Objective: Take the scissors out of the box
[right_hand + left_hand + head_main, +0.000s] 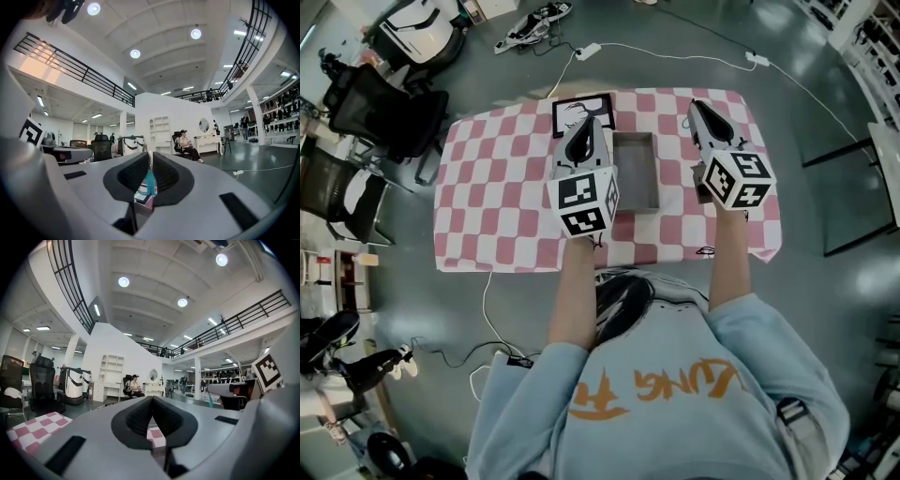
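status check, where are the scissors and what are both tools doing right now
left tool shut, empty. right tool shut on scissors, held off to the right of the box. box looks empty. nothing seen in the way.

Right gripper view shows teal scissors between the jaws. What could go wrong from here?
1. The right gripper pinches the scissors with the teal handle hanging below the pads; they may swing or slip out.
2. In the head view that gripper is near the checkered tablecloth right edge; a release there might drop them over it.
3. The left gripper, shut and empty, is beside the grey box and might nudge it.
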`<state>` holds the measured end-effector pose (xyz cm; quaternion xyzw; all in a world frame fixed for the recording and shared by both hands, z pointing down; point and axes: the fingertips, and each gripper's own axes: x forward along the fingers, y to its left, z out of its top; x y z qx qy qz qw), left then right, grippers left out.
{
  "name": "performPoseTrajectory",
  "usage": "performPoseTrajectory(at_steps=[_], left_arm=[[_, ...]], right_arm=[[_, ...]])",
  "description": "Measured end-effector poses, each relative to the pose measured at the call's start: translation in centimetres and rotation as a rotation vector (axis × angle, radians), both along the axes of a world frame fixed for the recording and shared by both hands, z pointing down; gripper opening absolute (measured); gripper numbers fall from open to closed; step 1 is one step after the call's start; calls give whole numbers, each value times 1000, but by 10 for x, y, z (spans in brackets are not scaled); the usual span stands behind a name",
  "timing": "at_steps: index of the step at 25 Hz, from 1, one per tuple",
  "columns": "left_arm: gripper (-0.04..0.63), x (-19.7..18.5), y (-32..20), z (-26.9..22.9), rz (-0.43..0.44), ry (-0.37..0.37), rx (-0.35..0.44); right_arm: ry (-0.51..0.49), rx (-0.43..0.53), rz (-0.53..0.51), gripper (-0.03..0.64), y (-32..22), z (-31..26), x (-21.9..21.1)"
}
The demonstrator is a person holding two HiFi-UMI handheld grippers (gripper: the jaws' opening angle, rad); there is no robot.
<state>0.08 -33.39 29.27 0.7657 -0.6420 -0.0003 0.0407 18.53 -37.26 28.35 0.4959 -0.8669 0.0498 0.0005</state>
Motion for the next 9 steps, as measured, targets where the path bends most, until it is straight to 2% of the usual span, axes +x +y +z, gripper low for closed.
performPoseTrajectory(at_steps=[9], left_arm=[[20,-1,-1,2,3,-6,-1]], right_arm=[[4,5,-11,31,-1,2,-6]])
